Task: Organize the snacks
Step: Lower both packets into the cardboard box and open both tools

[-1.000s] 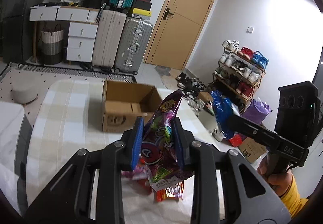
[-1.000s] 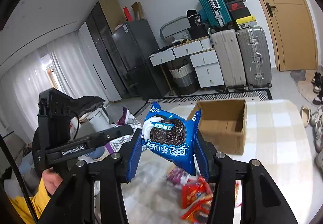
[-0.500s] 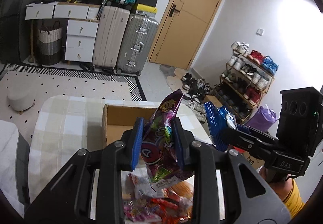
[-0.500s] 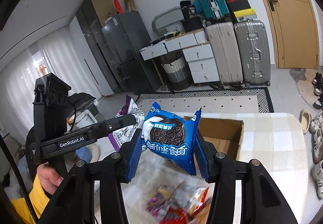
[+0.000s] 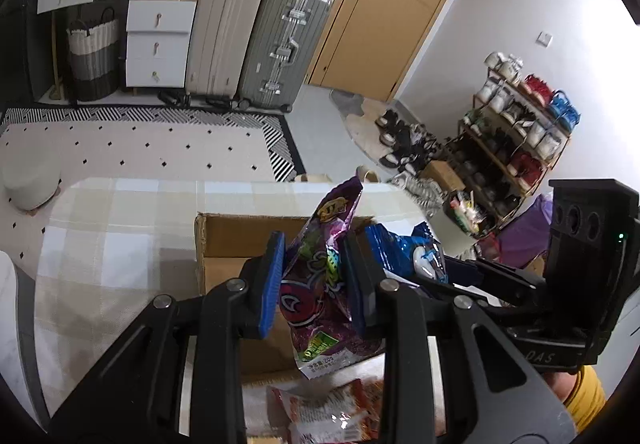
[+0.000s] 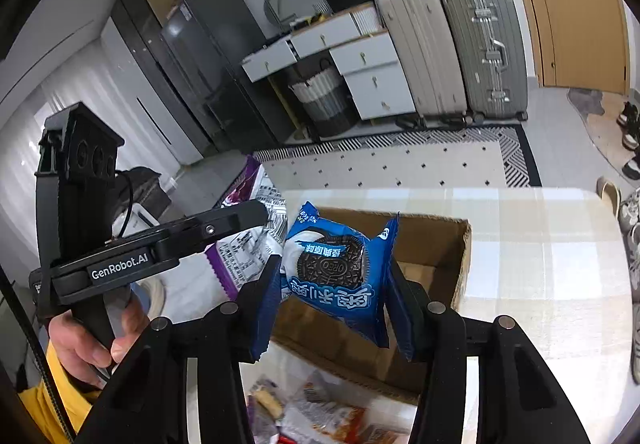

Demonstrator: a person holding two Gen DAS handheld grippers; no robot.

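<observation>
Above the cardboard box (image 6: 432, 244), both grippers tilt downward, left gripper (image 5: 316, 276) clamping a purple packet (image 5: 320, 284), right gripper (image 6: 332, 284) a blue cookie packet (image 6: 336, 272).

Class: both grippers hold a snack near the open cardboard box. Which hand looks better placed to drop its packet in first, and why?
Probably the right: its gripper holds the blue cookie packet over the cardboard box opening; the purple packet sits nearer the front wall.

White walls, a wooden door (image 5: 400, 4), suitcases (image 5: 256, 40) beside white drawers (image 5: 158, 44), a patterned rug (image 5: 140, 148), shoe rack (image 5: 516, 132).
</observation>
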